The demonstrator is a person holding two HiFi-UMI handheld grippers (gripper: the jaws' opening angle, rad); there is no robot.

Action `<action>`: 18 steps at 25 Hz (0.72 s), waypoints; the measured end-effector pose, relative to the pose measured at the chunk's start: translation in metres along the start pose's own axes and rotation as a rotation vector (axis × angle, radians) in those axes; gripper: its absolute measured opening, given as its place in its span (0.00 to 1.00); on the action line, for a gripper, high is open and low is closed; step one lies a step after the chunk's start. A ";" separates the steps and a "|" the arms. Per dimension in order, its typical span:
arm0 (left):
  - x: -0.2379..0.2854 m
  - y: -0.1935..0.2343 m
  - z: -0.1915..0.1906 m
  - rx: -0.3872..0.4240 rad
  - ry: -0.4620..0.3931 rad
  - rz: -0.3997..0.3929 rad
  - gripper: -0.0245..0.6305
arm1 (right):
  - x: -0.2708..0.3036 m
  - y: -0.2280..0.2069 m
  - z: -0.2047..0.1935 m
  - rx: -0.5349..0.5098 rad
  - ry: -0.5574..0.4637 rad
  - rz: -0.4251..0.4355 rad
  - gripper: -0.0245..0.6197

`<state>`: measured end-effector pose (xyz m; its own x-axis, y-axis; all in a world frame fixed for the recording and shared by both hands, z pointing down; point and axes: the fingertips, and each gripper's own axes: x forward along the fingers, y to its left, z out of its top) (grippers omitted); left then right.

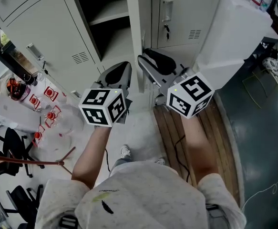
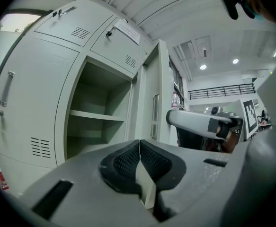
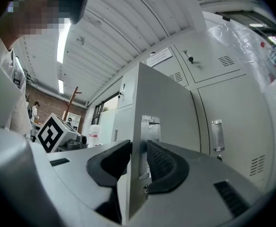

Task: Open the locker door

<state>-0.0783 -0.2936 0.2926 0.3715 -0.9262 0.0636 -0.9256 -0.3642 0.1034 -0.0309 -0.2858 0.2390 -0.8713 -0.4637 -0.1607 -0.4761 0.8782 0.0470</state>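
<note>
Locker door (image 3: 166, 108) stands wide, shelf compartment (image 1: 110, 18) bare at 11 o'clock; right gripper (image 3: 138, 161) clamped on the door's edge, left gripper (image 2: 140, 162) pinched together and empty; probably only release remains.

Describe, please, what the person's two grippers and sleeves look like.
The left gripper and right gripper are light grey shells with black ribbed pads, each carrying a white cube with black square markers. The T-shirt is pale grey, short-sleeved.
</note>
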 end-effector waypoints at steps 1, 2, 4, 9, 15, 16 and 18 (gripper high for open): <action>0.001 -0.003 -0.001 0.001 0.002 -0.004 0.05 | -0.004 -0.001 0.001 -0.008 -0.001 -0.007 0.20; 0.003 -0.006 -0.001 0.001 0.004 -0.009 0.05 | -0.007 -0.002 0.001 -0.015 -0.002 -0.014 0.19; 0.005 -0.011 -0.002 0.002 0.007 -0.018 0.05 | -0.012 -0.004 0.002 -0.023 -0.002 -0.027 0.17; 0.009 -0.024 -0.004 0.002 0.007 -0.037 0.05 | -0.027 -0.011 0.003 -0.022 -0.003 -0.057 0.15; 0.016 -0.040 -0.005 0.003 0.009 -0.063 0.05 | -0.044 -0.022 0.005 -0.029 0.004 -0.100 0.13; 0.018 -0.042 -0.005 0.004 0.010 -0.067 0.05 | -0.046 -0.024 0.006 -0.028 0.006 -0.108 0.13; 0.020 -0.047 -0.006 0.005 0.012 -0.074 0.05 | -0.052 -0.029 0.007 -0.025 0.007 -0.123 0.13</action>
<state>-0.0272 -0.2944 0.2946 0.4401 -0.8954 0.0675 -0.8957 -0.4324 0.1034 0.0285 -0.2864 0.2392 -0.8071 -0.5683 -0.1600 -0.5819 0.8116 0.0522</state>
